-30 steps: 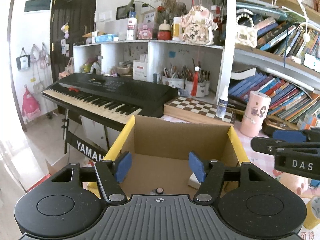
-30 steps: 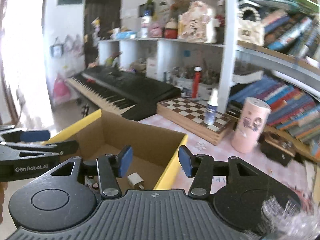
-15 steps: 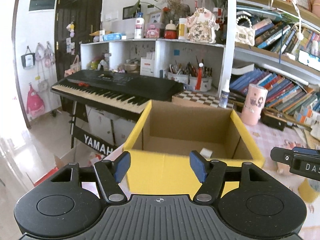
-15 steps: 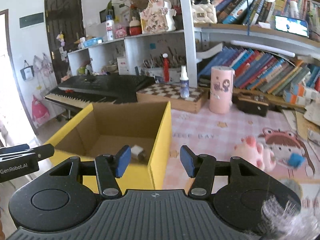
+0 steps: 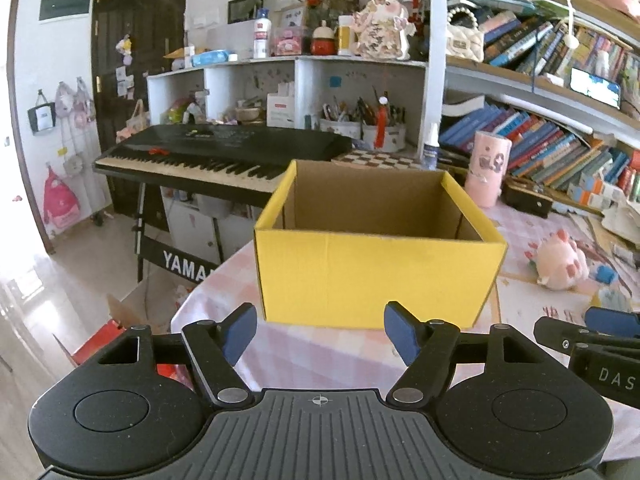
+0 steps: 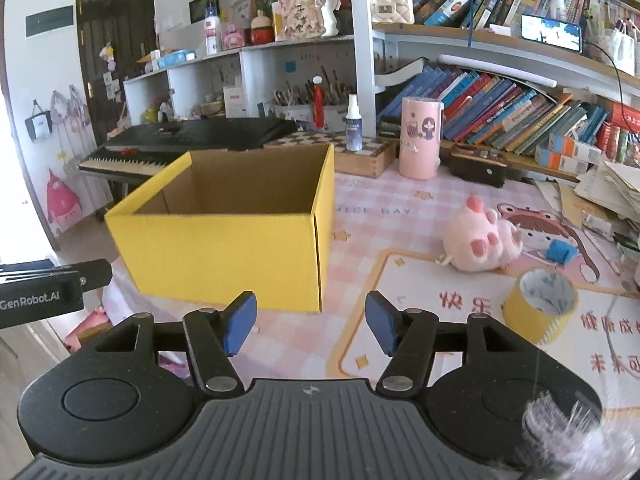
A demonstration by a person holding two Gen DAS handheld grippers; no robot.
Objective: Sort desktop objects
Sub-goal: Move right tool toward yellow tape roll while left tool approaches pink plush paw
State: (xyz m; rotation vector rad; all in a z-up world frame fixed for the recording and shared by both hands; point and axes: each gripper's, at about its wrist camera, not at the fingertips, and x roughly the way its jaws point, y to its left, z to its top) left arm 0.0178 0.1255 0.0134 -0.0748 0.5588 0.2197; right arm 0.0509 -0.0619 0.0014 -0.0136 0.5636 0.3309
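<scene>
1. On the bench [image 6: 400, 208], at its left end near the edge: a yellow cardboard box [image 6: 224, 256], open-topped, plain brown inside, upright, square to both cameras; contents hidden behind the near wall.
2. Right of the box, well apart from it: a pink plush paw [image 6: 480, 240] lying on its side, toe pads facing the right wrist camera.
3. Just beyond the paw, near it: a small blue object [image 6: 560, 251], too small to identify.
4. Nearer the camera, to the right: a roll of yellow tape [image 6: 538, 306] standing on edge-down, its hollow core facing up.
5. Behind the box: a pink cylinder [image 6: 420, 138] upright, beside a chessboard case [image 6: 360, 152] carrying a small spray bottle [image 6: 353, 128].
6. Left gripper [image 5: 320, 334]: blue pads spread and opening, nothing between them, held short of the box's near wall.
7. Right gripper [image 6: 310, 324]: pads likewise apart and opening, empty, aimed at the box's right front corner.
8. Past the bench's left end: a black keyboard [image 5: 224, 152] on a stand.
</scene>
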